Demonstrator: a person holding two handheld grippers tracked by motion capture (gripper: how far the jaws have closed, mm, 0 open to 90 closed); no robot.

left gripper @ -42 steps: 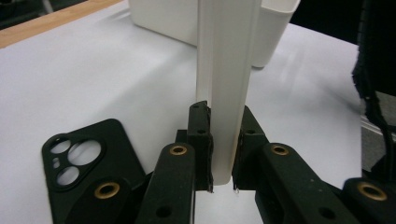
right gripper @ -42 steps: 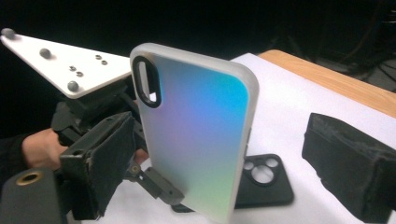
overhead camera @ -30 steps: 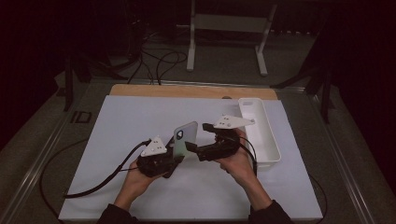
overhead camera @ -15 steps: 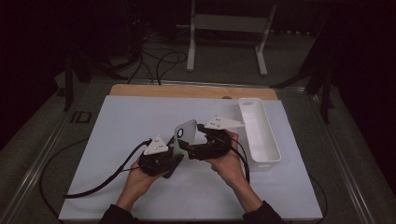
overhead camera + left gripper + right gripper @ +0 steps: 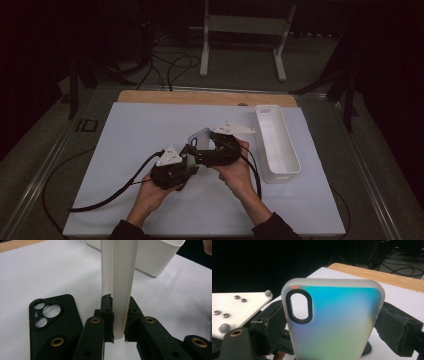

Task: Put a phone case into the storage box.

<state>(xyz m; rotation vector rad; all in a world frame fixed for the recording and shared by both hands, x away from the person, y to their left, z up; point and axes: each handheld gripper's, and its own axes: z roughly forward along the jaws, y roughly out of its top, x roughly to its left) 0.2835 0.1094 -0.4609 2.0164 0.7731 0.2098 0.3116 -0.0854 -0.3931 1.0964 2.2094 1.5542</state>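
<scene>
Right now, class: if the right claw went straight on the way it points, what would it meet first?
The iridescent phone case, held upright by the left claw; it already stands between the right claw's jaws, which have just been closing.

Frosted phone case [image 5: 334, 322] shimmered blue-to-green, black-ringed cutout, black phone case [image 5: 53, 322], white bin [image 5: 277, 145], white mat [image 5: 125, 145].

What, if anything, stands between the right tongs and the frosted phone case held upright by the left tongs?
Nothing visible: the frosted iridescent phone case stands clamped edge-on in the left tongs, and the right tongs already flank it, jaws just closing.
</scene>
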